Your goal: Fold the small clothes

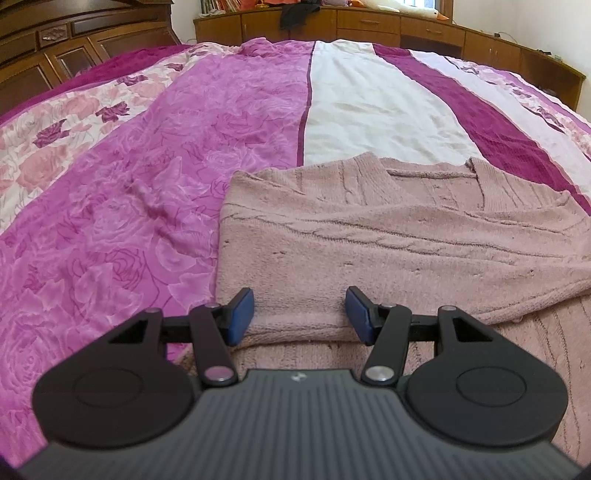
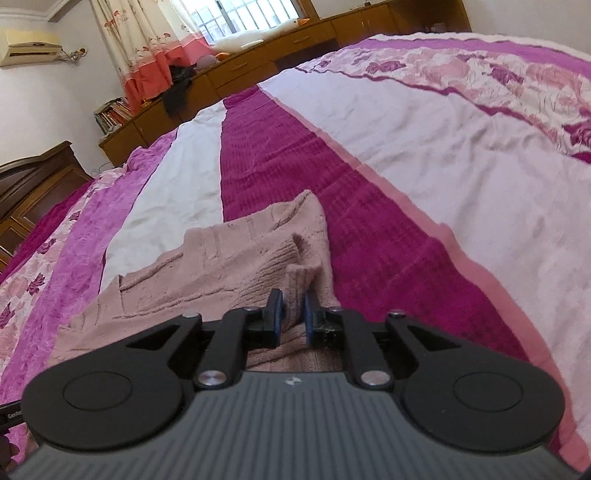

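- Your left hand-held gripper (image 1: 300,316) stands about half open, its blue pads astride a folded edge of the pink knitted sweater (image 1: 388,236) without pressing on it; it holds nothing.
- Your right hand-held gripper (image 2: 292,318) is only narrowly apart, with a bunched ridge of the sweater (image 2: 229,266) between the pads. Whether they pinch the knit or only brush it, I cannot tell.
- The sweater lies partly folded on the bed (image 1: 140,192), across the pale and dark magenta stripes of the cover, with its neckline at the far side.
- Risk, near: if the right pads sit loosely on that ridge, the bunched cloth will likely slip out and leave a lump instead of a flat layer.
- Risk, near: lifting either gripper may snag the loose knit on a pad and drag the fold open.
- Risk, farther: the soft, rumpled cover may shift under the sweater and skew its edges.
- Far off, the wooden cabinets (image 1: 369,26) are well clear.
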### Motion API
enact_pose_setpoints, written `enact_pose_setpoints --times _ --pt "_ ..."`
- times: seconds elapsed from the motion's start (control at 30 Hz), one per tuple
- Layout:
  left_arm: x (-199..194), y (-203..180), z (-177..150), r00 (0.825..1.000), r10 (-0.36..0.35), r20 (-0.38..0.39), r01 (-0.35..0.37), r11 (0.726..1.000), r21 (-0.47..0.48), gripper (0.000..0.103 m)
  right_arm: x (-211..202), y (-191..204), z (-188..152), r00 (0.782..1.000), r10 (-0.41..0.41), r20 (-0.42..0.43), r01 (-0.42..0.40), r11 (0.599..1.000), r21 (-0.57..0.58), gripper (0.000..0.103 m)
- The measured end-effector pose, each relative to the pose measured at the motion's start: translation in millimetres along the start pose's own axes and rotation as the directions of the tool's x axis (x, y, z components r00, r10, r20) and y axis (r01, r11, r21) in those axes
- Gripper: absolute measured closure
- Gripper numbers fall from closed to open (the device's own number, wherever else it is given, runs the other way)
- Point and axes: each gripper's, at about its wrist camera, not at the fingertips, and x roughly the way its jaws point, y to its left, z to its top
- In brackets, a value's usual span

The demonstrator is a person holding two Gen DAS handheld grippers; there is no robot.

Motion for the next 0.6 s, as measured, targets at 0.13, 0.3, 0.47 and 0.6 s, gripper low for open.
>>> enact_pose_setpoints --times 0.13,0.3,0.47,0.6 --pt "-0.2 -0.5 0.1 1.000 0.001 0.000 -0.001 1.000 0.000 0.046 -16.5 14.8 4.4 0.997 -0.022 0.071 0.026 0.998 -0.058 0.074" --pt "-0.3 -1.1 0.0 1.000 0.002 0.001 -0.002 1.000 0.001 0.046 -14.8 33.0 6.5 0.997 0.043 0.071 -0.032 0.989 -0.147 0.068" --pt "-0.3 -0.9 -0.4 1.000 0.002 0.003 -0.002 1.000 0.000 0.046 7.1 57.6 -2.7 1.000 0.013 -0.003 -0.013 0.947 -0.321 0.067" --pt "-0.5 -0.3 -0.7 1.000 0.001 0.003 -0.001 1.000 0.000 0.046 15.3 62.8 -12.2 0.990 -0.136 -0.044 0.106 0.902 -0.418 0.067"
